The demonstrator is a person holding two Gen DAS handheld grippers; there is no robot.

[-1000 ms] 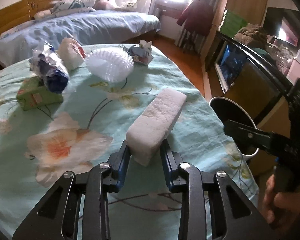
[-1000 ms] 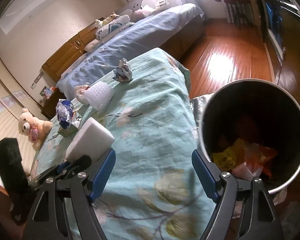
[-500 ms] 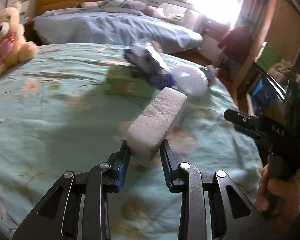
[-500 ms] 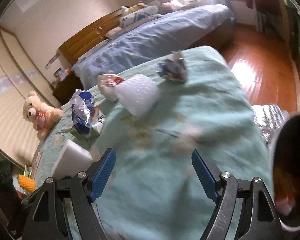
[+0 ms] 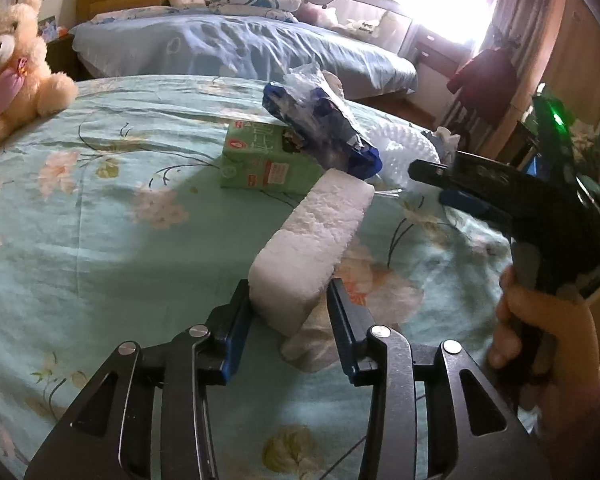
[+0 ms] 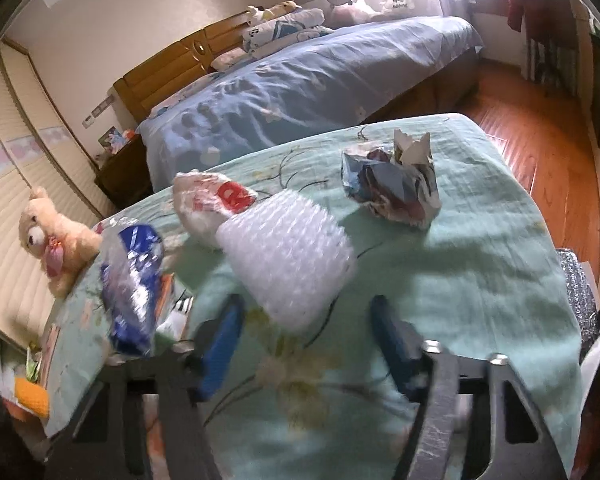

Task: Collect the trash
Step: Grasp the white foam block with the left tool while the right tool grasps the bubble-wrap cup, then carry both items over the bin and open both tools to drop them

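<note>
— While the left view runs clear, what sits low-centre?
— One rough white foam block (image 5: 312, 240), between the left gripper (image 5: 288, 320) jaws, which have just been opening; the right pad stands off it.
— And the right view?
— Blurred. The right gripper (image 6: 304, 344) jaws, just closing, stand apart below one bubble-wrap roll (image 6: 288, 256); one crumpled wrapper (image 6: 392, 188) sits upper right.

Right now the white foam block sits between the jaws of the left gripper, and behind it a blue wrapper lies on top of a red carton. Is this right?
Not quite: the carton is green, not red, as the left wrist view shows. The rest holds: the white foam block sits between the jaws of the left gripper, and the blue wrapper lies on top of the carton behind it.
</note>
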